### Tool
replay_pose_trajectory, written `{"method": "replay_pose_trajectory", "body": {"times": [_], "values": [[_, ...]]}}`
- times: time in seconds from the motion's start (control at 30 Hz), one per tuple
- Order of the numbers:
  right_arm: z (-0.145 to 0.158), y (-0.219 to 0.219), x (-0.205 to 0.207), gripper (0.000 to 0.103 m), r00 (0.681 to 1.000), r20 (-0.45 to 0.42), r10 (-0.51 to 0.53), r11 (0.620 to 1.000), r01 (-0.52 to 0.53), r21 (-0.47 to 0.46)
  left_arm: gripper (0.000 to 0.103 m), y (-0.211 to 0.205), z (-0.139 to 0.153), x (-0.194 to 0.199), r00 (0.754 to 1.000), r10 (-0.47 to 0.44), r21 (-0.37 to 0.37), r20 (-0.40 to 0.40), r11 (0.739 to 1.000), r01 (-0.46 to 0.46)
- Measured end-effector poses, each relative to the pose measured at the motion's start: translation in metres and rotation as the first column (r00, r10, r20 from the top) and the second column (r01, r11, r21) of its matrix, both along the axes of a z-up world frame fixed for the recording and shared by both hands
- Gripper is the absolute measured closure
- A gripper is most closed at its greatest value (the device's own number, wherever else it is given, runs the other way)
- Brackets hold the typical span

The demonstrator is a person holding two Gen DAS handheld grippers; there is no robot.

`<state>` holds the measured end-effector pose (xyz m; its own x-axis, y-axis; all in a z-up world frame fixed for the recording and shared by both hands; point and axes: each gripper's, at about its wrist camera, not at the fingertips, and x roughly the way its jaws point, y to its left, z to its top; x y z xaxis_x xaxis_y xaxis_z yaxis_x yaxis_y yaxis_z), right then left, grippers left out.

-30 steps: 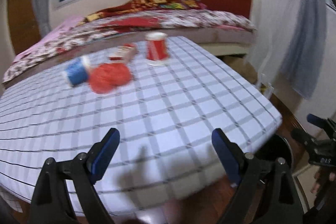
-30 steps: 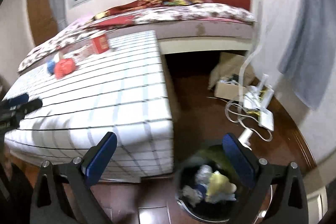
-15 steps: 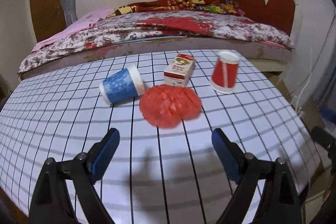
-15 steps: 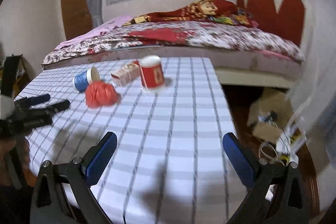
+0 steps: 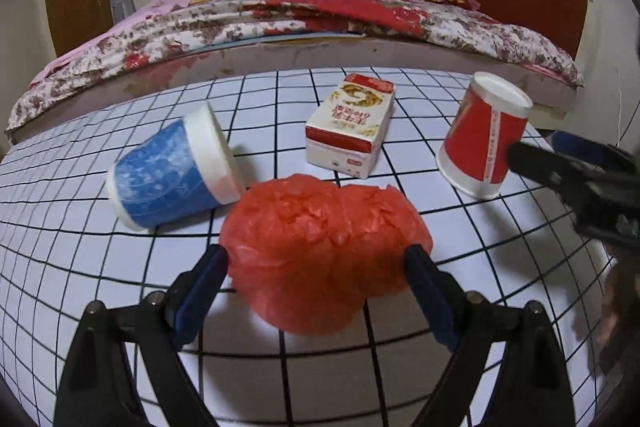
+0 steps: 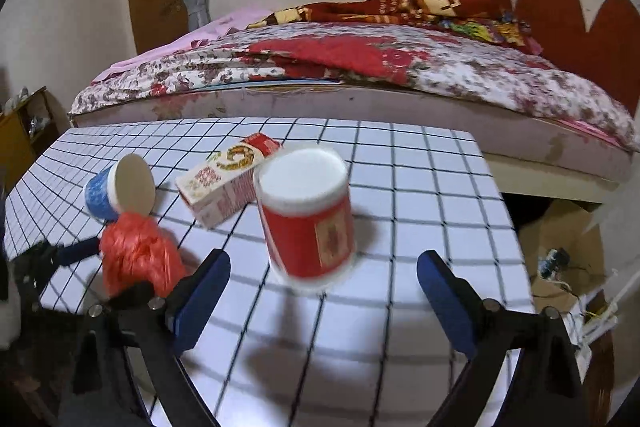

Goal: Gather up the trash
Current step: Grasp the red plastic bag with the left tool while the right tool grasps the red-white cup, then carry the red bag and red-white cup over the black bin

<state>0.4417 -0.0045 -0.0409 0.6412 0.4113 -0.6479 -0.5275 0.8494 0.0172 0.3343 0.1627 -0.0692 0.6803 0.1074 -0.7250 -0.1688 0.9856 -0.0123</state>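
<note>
Trash sits grouped on the checked desk (image 5: 400, 367): a crumpled red plastic bag (image 5: 324, 251), a blue cup (image 5: 172, 167) on its side, a small carton (image 5: 350, 125) and a red cup (image 6: 306, 215) standing upside down. The left gripper (image 5: 316, 263) has its fingers spread wide either side of the bag, right up against it, not squeezing. The right gripper (image 6: 322, 273) is wide too, its fingers just been closing a bit, red cup ahead between them, nothing held. Bed (image 6: 400, 75) behind.
</note>
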Motion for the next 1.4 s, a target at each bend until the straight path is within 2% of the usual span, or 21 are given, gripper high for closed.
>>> {"method": "replay_pose_trajectory", "body": {"times": [0.1,0.23,0.3,0.37,0.47,0.57,0.93,1.4], "values": [[-0.003,0.009,0.016,0.012,1.000,-0.025,0.011,1.000,-0.010,0.029,0.012,-0.001,0.002,0.005,1.000,-0.013,-0.004,-0.002,1.000,0.013],[-0.010,0.014,0.028,0.040,0.997,-0.073,0.020,0.998,-0.017,0.053,0.013,-0.003,0.000,0.015,0.999,-0.042,-0.023,-0.012,0.999,0.042],[-0.010,0.012,0.026,0.042,0.997,-0.072,0.020,0.998,-0.015,0.057,0.022,-0.006,-0.003,0.019,0.998,-0.067,-0.031,-0.021,0.997,0.066],[-0.008,0.007,0.021,0.042,0.998,-0.067,0.014,0.998,-0.010,0.054,0.047,-0.011,-0.005,0.024,0.995,-0.096,-0.033,-0.034,0.995,0.095],[-0.004,-0.002,0.013,0.042,0.999,-0.046,0.013,0.999,-0.011,0.047,0.062,-0.016,-0.001,0.022,0.993,-0.120,-0.028,-0.010,0.992,0.119],[0.003,-0.013,0.001,0.043,1.000,-0.027,0.010,0.998,-0.009,0.055,0.071,-0.018,0.002,0.015,0.991,-0.136,-0.057,0.012,0.989,0.137],[0.032,-0.058,-0.070,0.043,0.998,0.065,-0.008,0.998,0.004,0.059,0.072,-0.034,0.025,-0.028,0.985,-0.148,-0.029,0.082,0.988,0.151],[0.057,-0.140,-0.169,0.043,0.988,0.101,-0.115,0.987,0.102,0.123,0.072,-0.075,0.067,-0.107,0.959,-0.217,0.002,0.185,0.975,0.220]]}}
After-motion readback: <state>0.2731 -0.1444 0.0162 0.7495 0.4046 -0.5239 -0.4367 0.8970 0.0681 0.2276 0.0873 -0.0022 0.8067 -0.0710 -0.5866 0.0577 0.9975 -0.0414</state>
